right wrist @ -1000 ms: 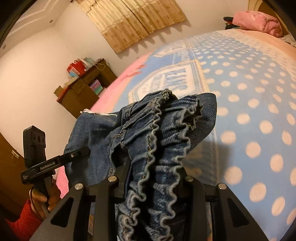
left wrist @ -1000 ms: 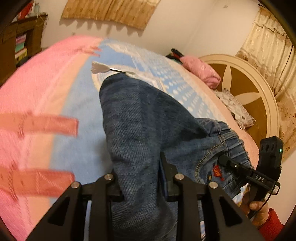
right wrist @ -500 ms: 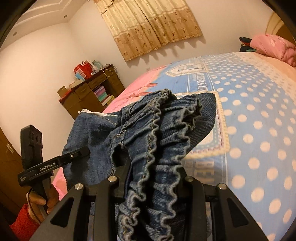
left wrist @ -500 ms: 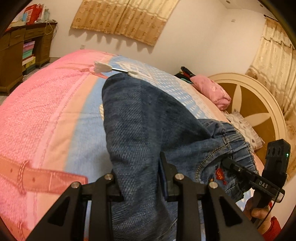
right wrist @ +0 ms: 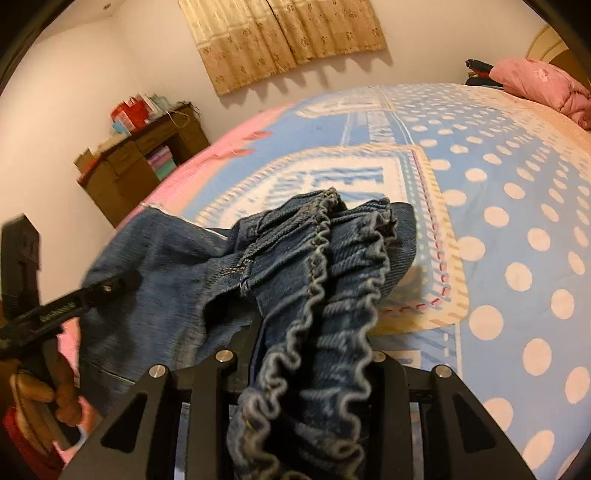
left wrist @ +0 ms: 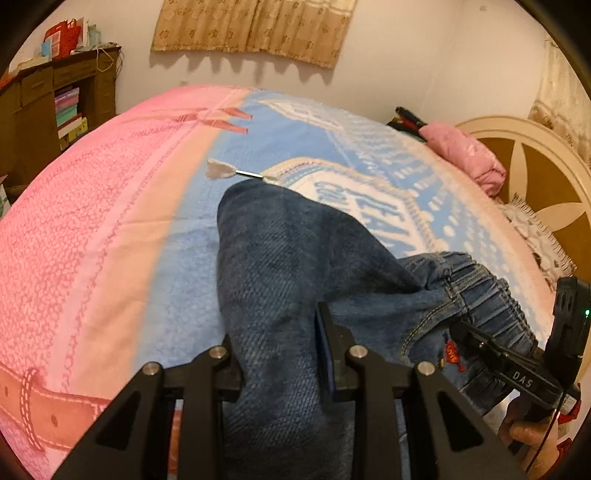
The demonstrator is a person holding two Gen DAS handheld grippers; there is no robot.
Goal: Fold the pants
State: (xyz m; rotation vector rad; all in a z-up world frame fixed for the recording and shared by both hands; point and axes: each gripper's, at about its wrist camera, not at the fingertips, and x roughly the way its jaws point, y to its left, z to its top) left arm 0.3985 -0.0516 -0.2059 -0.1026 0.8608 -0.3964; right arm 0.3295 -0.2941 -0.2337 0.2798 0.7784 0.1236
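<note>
Left wrist view: left tongs (left wrist: 280, 354) clamped on a thick fold of the jeans (left wrist: 295, 266), denim filling the narrow gap between the fingers (left wrist: 332, 343). The pant leg runs forward from the tongs and lies on the bed (left wrist: 110, 221); the elastic waistband (left wrist: 480, 291) is off to the right, pinched by the right tongs (left wrist: 476, 339), with the person's right hand (left wrist: 532, 435) low in the corner. A small white tag with a thin stick (left wrist: 225, 171) lies on the blanket just past the far end of the leg. Pink pillow (left wrist: 465, 158) and round headboard (left wrist: 535, 192) beyond; bookshelf (left wrist: 55, 107) at left; curtain (left wrist: 255, 26) on the wall. Right wrist view: right tongs (right wrist: 314, 365) closed down on the bunched, ruffled waistband (right wrist: 325, 280), fabric spilling over and hiding the fingertips. Left tongs (right wrist: 107, 290) grip the denim at the left edge, blurred, with the left hand (right wrist: 44, 398) below. Polka-dot blanket (right wrist: 517, 221) under everything.
</note>
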